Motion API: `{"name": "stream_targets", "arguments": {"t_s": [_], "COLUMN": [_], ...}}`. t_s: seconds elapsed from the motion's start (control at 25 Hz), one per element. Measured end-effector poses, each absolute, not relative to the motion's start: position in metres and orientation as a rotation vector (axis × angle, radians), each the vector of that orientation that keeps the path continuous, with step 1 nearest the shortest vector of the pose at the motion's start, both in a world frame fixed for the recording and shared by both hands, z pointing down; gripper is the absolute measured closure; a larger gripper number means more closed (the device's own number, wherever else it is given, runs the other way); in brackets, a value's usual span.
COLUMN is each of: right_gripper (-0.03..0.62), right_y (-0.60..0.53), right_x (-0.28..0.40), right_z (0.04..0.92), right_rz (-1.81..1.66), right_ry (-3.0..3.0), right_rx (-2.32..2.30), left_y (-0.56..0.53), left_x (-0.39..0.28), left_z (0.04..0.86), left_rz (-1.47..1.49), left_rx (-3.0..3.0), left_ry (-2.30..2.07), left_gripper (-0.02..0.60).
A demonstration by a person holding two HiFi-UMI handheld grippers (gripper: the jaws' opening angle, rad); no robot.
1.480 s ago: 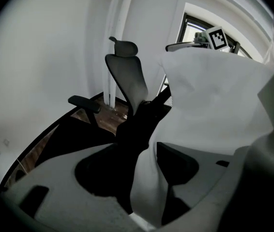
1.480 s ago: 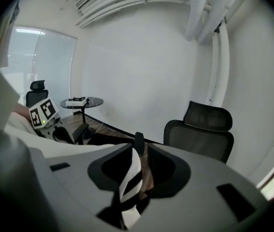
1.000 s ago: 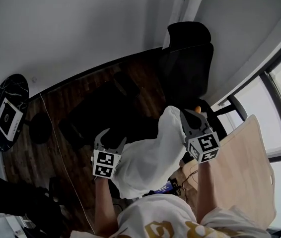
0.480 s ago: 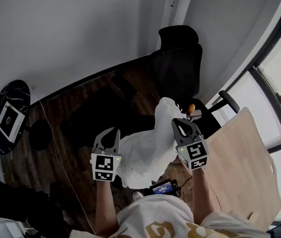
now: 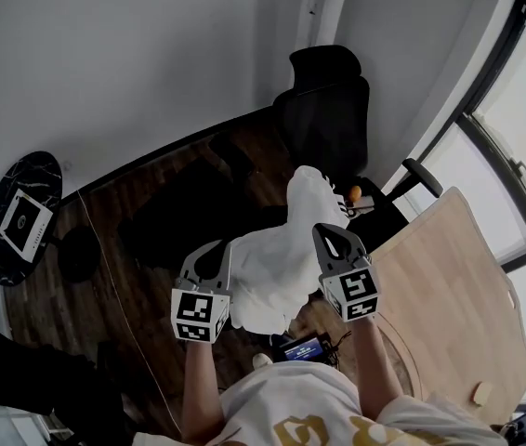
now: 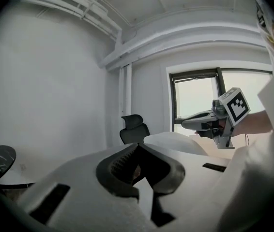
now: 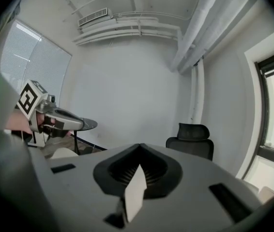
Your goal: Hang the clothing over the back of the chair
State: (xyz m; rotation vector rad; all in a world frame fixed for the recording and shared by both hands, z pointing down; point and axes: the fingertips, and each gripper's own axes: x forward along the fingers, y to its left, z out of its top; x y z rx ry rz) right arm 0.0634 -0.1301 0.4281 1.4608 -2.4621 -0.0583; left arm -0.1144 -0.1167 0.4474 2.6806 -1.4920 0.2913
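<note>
Starting at the far left, the round side table [image 5: 21,214] stands well apart from the work and plays no part in it. Next comes the left hand-held gripper [image 5: 215,254], its jaws drawn together on the left edge of the clothing [image 5: 268,268], with a wedge of white cloth showing between the pads in the left gripper view. The garment hangs slung between the two tools above the dark floor [image 5: 142,249], bunched and sagging in the middle, and one lobe reaches up toward the chair [image 5: 323,128]. On the other side, the right hand-held gripper [image 5: 330,235] is clamped narrow on the right edge, and a folded white strip stands plainly between its pads in the right gripper view. The chair is ahead and a little right of centre, its back facing the person, with the headrest [image 5: 326,63] on top. It is near the cloth's far tip but not yet under it. To do this step well, I judge that both hands should rise together until the sagging middle clears the headrest, and should spread apart so the fabric opens flat. Then the cloth can travel forward over the top edge before either grip lets go. The likely trouble is a low hem catching on the headrest, or the right hand drifting toward the desk [image 5: 449,295] at the right.
</note>
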Motion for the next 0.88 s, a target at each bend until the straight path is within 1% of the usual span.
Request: {"name": "stream_targets", "arguments": {"t_s": [0.44,0.72,0.88], "right_gripper": [0.582,0.582,0.583], "right_y": [-0.072,-0.045,-0.037], "right_x": [0.061,0.08,0.08], "right_z": [0.433,0.441,0.447], "right_rz": [-0.048,0.049,0.084], "right_ry": [-2.526,-2.53,-2.533], "right_rx": [1.475,1.559,1.553], "left_y": [-0.061,-0.039,-0.034], "left_x": [-0.105,-0.091,-0.087], "left_z": [0.465,0.483,0.488], "left_rz": [0.228,0.217,0.229], "left_rx": [2.639,2.607,2.615], "left_ry": [-1.483,-1.416,-1.395], "left_gripper": [0.561,0.561,0.561]}}
